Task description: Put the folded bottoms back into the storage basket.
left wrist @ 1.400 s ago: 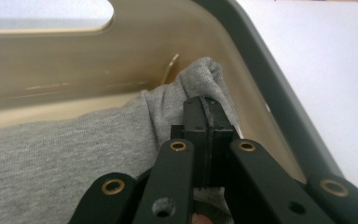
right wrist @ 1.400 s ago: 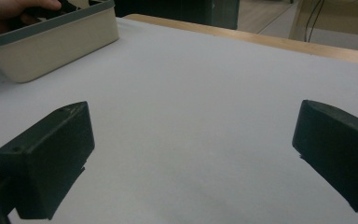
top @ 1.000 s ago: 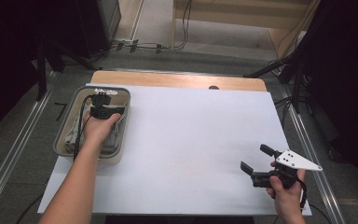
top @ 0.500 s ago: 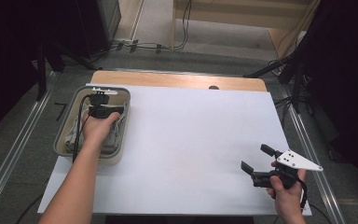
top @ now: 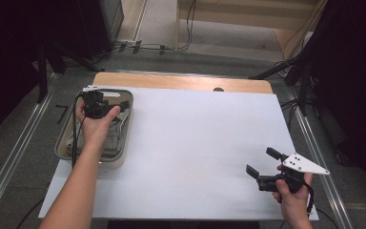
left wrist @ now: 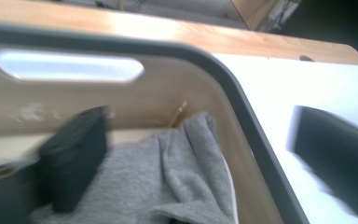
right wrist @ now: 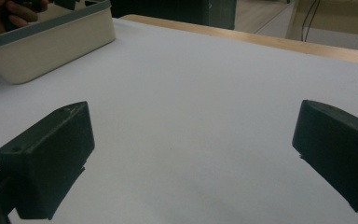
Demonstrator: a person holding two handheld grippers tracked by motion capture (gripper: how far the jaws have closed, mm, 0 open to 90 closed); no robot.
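I have the left gripper (left wrist: 205, 158) over the beige tray (top: 124, 143) at the table's left edge, jaws spread wide and holding nothing; one jaw is inside the tray, the other outside its rim. The grey cloth (left wrist: 177, 177) lies crumpled in the tray. It looks soft, light and limp, so I'd pinch a raised fold. My right gripper (right wrist: 191, 163) hovers wide open and empty over the white tabletop (top: 195, 143).

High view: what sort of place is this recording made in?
Probably a lab or studio set up for recording, not a home. A table covered with a white sheet stands between metal floor rails, cables run across the floor behind it, and dark curtains hang at the sides.
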